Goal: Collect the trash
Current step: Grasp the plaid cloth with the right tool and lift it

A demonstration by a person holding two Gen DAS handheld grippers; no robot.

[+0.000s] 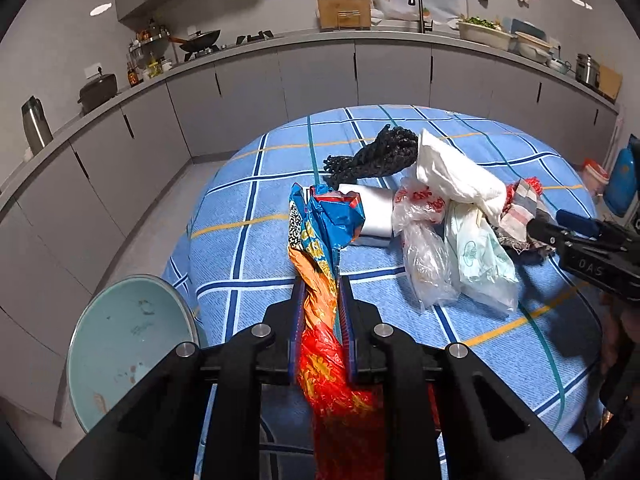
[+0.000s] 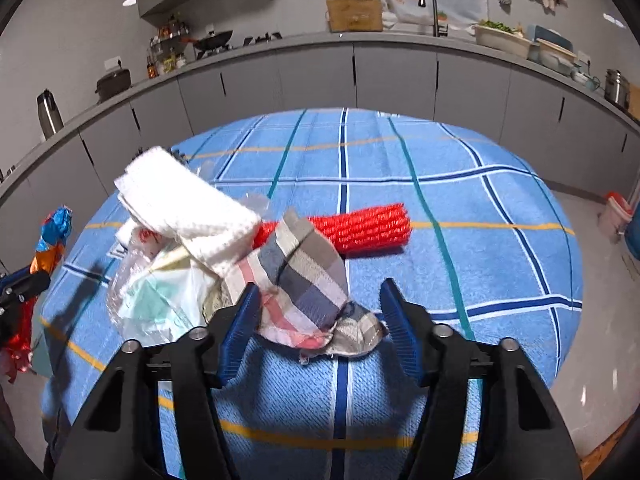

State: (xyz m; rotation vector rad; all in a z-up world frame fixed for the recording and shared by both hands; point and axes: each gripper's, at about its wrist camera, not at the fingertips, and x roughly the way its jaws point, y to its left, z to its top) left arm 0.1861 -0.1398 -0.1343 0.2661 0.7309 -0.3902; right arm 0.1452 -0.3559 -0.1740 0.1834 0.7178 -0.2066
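Observation:
My left gripper (image 1: 319, 286) is shut on a crumpled red, orange and blue snack wrapper (image 1: 320, 240), held above the table's left edge. A pile of trash lies on the table: clear plastic bags (image 1: 428, 256), a white folded cloth (image 1: 456, 172), a black mesh net (image 1: 376, 154) and a white cylinder (image 1: 374, 210). My right gripper (image 2: 318, 304) is open with its jaws on either side of a plaid cloth (image 2: 304, 280). A red mesh roll (image 2: 360, 226) lies behind the cloth. The white cloth (image 2: 184, 200) and the bags (image 2: 160, 300) are to its left.
A light-blue round bin (image 1: 128, 348) stands on the floor left of the table (image 1: 500, 340), which has a blue checked cover. Grey kitchen cabinets and a counter (image 1: 312, 36) with pots, a wok and a sink run behind. A red-lidded container (image 2: 616, 210) stands on the floor at right.

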